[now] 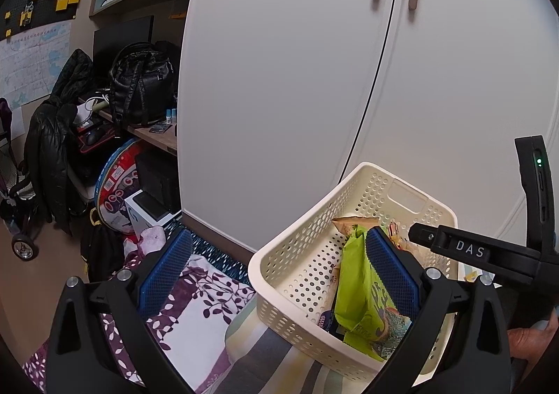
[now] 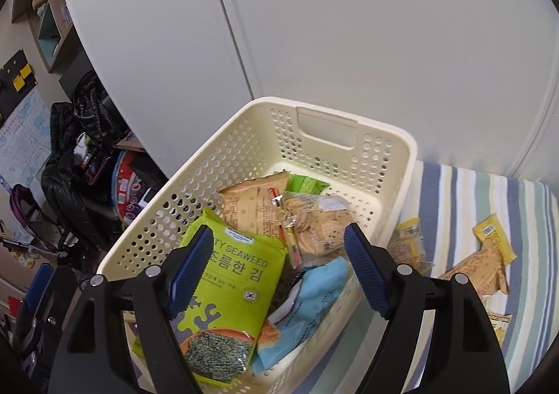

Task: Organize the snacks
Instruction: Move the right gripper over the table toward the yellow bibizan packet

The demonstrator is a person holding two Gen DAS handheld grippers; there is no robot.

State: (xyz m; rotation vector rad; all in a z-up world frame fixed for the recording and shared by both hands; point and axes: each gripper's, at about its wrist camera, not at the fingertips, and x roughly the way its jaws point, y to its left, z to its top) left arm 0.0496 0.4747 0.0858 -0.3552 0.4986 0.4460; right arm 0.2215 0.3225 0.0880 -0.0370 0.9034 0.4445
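A cream perforated basket [image 1: 307, 215] [image 2: 272, 128] sits on the bed, against the white wardrobe. Inside it lie a green seaweed packet [image 1: 356, 289] [image 2: 237, 289], a light blue packet [image 2: 314, 292] and tan cracker packets [image 2: 251, 205]. My right gripper [image 2: 279, 229] [image 1: 468, 247] hovers open over the basket, its left pad above the edge of the seaweed packet, holding nothing. My left gripper [image 1: 279, 233] is open wide and straddles the basket's left wall, one finger inside by the seaweed packet and one outside.
Loose snacks lie on the striped bedding [image 2: 471, 191] right of the basket: a yellow pack [image 2: 494, 236], a tan pack [image 2: 475, 271] and another yellow pack [image 2: 408, 243]. A floral blanket [image 1: 195, 306] lies left. A black backpack [image 1: 143, 79] stands on a cluttered desk.
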